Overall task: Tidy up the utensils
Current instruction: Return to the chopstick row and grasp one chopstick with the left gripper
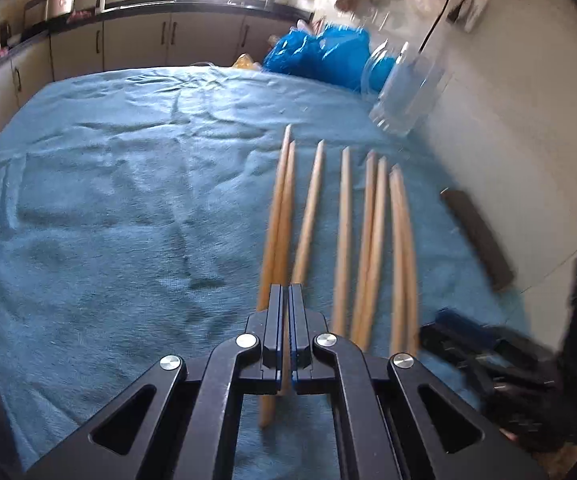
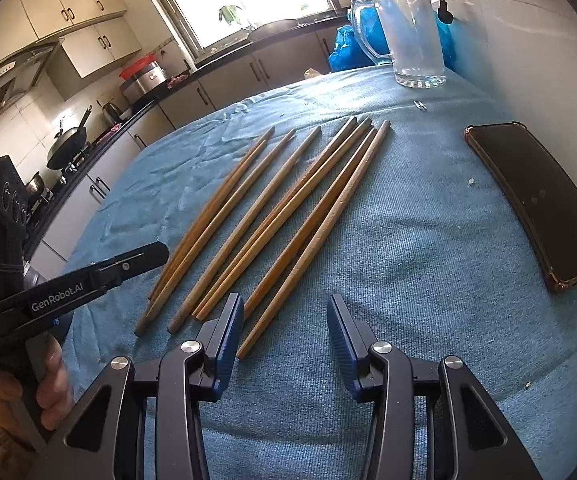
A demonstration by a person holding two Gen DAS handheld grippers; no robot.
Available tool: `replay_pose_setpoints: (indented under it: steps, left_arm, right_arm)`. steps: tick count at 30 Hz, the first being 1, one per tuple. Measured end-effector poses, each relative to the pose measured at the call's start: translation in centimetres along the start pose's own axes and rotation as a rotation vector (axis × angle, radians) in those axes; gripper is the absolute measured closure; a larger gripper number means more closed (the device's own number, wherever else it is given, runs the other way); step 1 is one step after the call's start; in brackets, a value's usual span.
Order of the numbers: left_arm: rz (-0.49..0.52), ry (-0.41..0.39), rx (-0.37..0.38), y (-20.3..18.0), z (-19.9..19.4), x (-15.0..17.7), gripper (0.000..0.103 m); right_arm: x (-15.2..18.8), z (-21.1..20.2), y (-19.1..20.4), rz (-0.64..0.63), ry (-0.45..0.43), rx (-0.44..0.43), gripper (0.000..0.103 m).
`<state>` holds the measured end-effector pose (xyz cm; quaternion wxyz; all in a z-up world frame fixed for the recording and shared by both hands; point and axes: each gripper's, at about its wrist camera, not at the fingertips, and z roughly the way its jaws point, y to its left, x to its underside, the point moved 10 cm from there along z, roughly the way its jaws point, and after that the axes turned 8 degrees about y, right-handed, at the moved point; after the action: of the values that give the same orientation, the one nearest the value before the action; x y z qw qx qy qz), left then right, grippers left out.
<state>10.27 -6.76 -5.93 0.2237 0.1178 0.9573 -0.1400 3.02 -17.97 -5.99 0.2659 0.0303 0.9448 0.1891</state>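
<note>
Several wooden chopsticks (image 2: 272, 216) lie side by side on the blue towel (image 2: 408, 260); they also show in the left wrist view (image 1: 344, 236). My left gripper (image 1: 286, 292) is shut on one chopstick (image 1: 286, 216) at the left of the row, near its thick end. That gripper shows in the right wrist view (image 2: 144, 256) beside the leftmost sticks. My right gripper (image 2: 284, 312) is open and empty, just above the towel at the near ends of the rightmost chopsticks. A clear glass mug (image 2: 412, 32) stands at the towel's far right, also seen blurred in the left wrist view (image 1: 408, 84).
A black phone in a case (image 2: 536, 204) lies on the towel by the white wall at right. Blue plastic bags (image 1: 324, 56) sit behind the mug. Kitchen cabinets (image 2: 224, 80), a stove with a wok (image 2: 66, 148) and a window run along the far side.
</note>
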Motion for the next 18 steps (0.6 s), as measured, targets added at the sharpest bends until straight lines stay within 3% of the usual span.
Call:
replay_pose_setpoints:
  steps: [8,18]
  left_arm:
    - [0.020,-0.008,-0.037,0.33,0.28,-0.12,0.101]
    - [0.011,-0.038,0.016,-0.29,-0.62,-0.59,0.101]
  right_arm:
    - [0.03,-0.06,0.03,-0.001,-0.006,0.003,0.056]
    - [0.21,-0.16,0.09,-0.010,-0.020,0.005,0.056]
